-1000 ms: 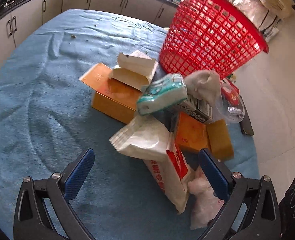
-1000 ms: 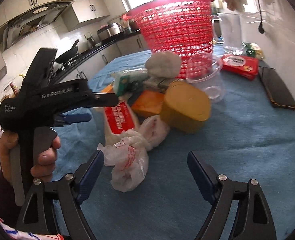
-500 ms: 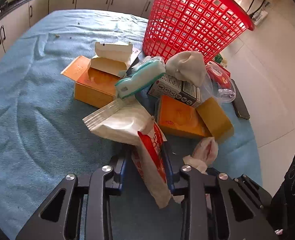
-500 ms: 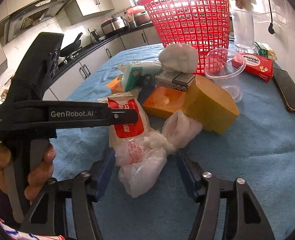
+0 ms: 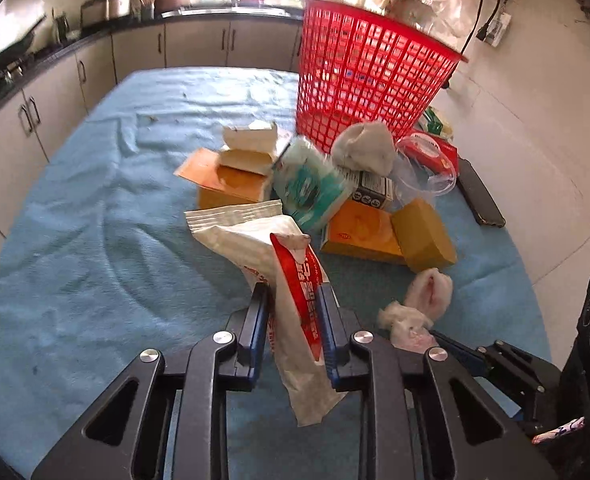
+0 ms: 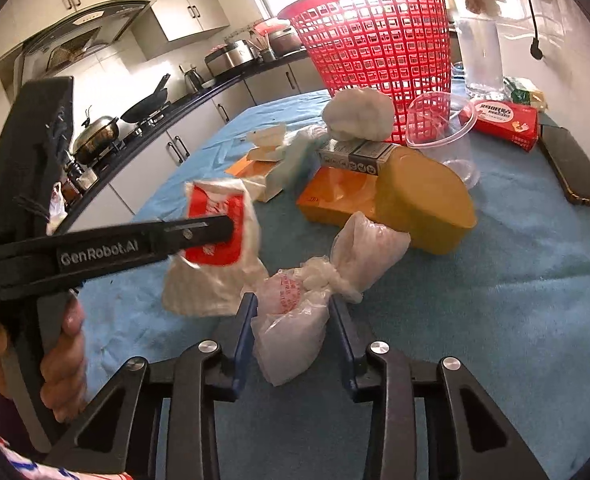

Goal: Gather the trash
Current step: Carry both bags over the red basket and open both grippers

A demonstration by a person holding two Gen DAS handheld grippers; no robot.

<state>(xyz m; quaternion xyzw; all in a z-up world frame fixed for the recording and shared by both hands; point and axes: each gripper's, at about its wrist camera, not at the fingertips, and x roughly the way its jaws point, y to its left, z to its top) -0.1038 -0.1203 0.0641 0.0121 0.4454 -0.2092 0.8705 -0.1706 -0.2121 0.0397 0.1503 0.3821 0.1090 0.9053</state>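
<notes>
1. Kitchen cabinets with dark handles and a black countertop ring a table draped in a blue terry cloth [image 5: 95, 216], its nap rumpled into soft folds.
2. At the far end stands a red plastic basket [image 5: 369, 80], an open lattice of small square holes that flares toward its rim.
3. Trash lies heaped on the cloth before the basket: a flat orange cardboard box [image 5: 231, 184] with an opened white carton [image 5: 251, 148] on top, a soft teal-and-white tissue pack [image 5: 311, 188], a crumpled grey-white wad [image 5: 363, 148], a clear plastic cup [image 5: 423, 180] on its side, and a mustard-yellow block [image 5: 425, 236] with rounded ends.
4. The left gripper [image 5: 293, 320] pinches a white and red snack pouch [image 5: 295, 280] between its blue pads; the crinkled foil-like pouch rises between the jaws, its ribbed sealed edge fanning toward the heap.
5. The right gripper [image 6: 293, 332] is closed on a knotted translucent plastic bag [image 6: 299, 304] with faint red print, thin and wrinkled, one lobe bulging toward the yellow block.
6. A red carton [image 6: 503, 124] and a flat black phone [image 6: 575, 168] lie at the table's right edge.
</notes>
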